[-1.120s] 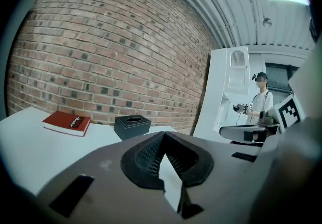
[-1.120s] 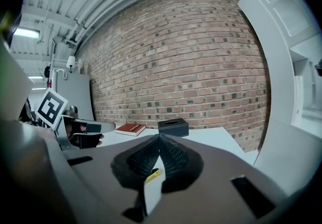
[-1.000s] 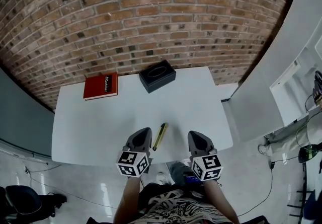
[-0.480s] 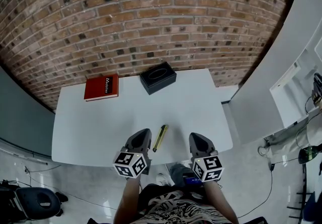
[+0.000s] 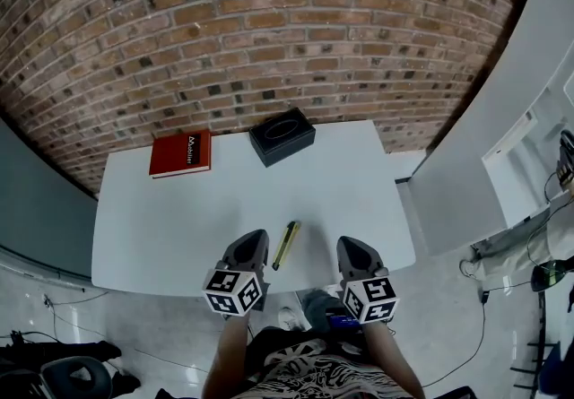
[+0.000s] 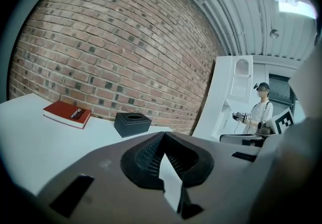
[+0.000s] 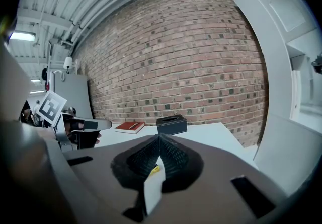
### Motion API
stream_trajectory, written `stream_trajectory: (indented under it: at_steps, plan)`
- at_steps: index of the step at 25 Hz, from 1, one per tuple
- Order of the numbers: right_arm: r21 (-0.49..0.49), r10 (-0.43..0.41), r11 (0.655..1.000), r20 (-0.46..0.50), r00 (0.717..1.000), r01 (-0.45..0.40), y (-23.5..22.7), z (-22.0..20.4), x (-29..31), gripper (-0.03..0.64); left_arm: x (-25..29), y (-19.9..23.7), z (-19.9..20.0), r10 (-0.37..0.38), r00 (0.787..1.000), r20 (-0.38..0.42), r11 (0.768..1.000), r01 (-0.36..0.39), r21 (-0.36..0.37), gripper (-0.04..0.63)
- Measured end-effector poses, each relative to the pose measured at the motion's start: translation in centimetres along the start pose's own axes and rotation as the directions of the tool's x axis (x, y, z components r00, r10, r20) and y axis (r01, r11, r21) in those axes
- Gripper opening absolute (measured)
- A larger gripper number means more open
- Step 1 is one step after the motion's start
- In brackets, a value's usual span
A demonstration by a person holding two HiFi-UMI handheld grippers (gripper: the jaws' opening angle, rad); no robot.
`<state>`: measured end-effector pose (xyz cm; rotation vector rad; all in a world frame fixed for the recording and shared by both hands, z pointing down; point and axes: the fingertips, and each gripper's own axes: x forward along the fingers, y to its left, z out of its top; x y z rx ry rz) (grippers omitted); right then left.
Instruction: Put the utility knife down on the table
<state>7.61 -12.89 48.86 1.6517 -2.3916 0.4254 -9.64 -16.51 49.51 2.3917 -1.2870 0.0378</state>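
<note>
The yellow and black utility knife [image 5: 286, 245] lies flat on the white table [image 5: 170, 227] near its front edge, between my two grippers and touching neither. My left gripper [image 5: 257, 238] hovers just left of it, jaws shut and empty [image 6: 163, 136]. To the knife's right, the right gripper [image 5: 349, 245] is also shut and empty [image 7: 159, 138]. A sliver of the yellow knife [image 7: 154, 169] shows through the gap below the right gripper's closed tips.
A red book [image 5: 180, 152] lies at the table's far left, and a black tissue box [image 5: 282, 135] sits at the far middle against the brick wall. A white curved partition [image 5: 484, 119] stands to the right. A person [image 6: 259, 112] stands in the background of the left gripper view.
The knife and both grippers have kept their places. A dark chair on the floor at the lower left has rolled to the right and downward.
</note>
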Motion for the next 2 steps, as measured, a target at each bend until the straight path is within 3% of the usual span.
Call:
stream_trajectory:
  at_steps: [2]
  plan:
    - [0.000,0.001,1.000,-0.004,1.000,-0.001,0.00,-0.11,0.04,0.000,0.16,0.14,-0.08,0.007,1.000,-0.004,1.000,-0.007,0.007,0.014]
